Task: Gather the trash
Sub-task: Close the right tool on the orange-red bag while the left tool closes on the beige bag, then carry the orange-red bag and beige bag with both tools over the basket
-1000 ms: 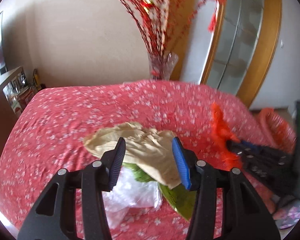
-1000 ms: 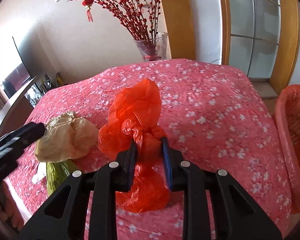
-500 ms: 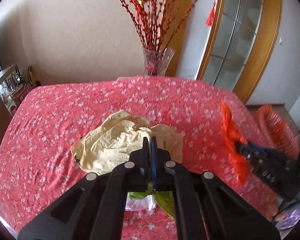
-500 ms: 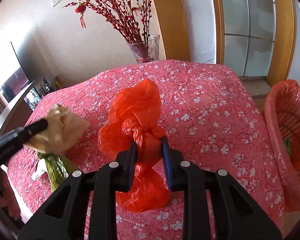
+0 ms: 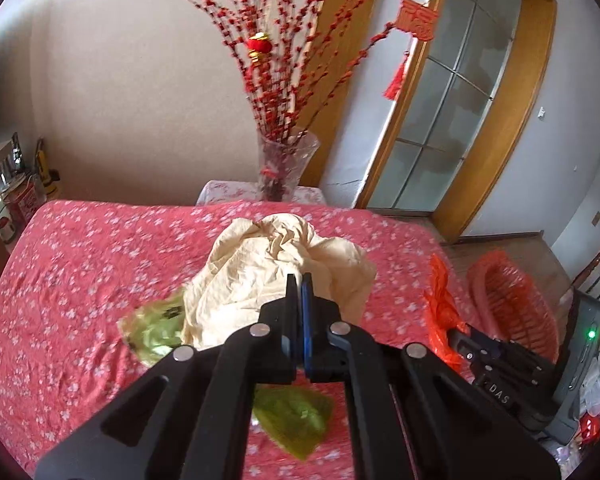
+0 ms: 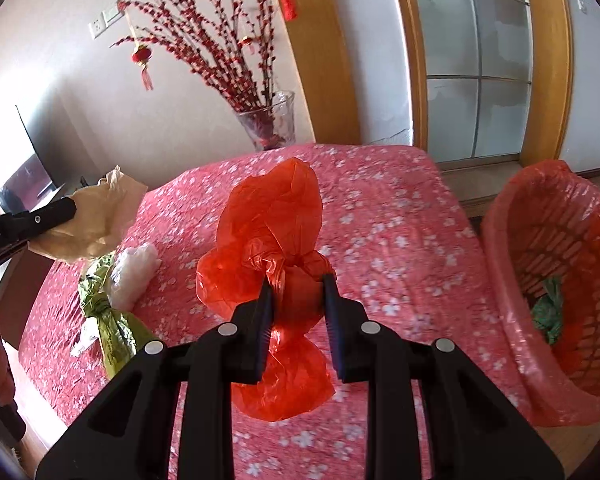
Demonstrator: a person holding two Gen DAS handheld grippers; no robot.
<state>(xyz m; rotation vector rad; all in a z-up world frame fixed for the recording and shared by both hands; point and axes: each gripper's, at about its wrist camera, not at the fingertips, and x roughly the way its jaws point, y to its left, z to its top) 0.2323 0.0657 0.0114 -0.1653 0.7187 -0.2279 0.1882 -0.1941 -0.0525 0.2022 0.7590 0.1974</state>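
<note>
My left gripper (image 5: pixel 299 280) is shut on a crumpled beige paper bag (image 5: pixel 260 268) and holds it above the red flowered tablecloth (image 5: pixel 80 264); the bag also shows in the right wrist view (image 6: pixel 96 216). My right gripper (image 6: pixel 296 284) is shut on a knotted orange plastic bag (image 6: pixel 272 220), lifted over the table; the orange bag shows in the left wrist view too (image 5: pixel 440 304). A green wrapper (image 6: pixel 108 320) and a white crumpled plastic (image 6: pixel 134 268) lie on the cloth at the left.
An orange basket lined with an orange bag (image 6: pixel 548 280) stands beside the table's right edge, with green trash inside (image 6: pixel 548 312). A glass vase with red branches (image 6: pixel 268 120) stands behind the table's far edge. A wooden door frame and glass door stand behind.
My left gripper closed on the beige paper bag and lifted it off the green wrapper. My right gripper kept its hold on the orange bag and drew nearer the basket.
</note>
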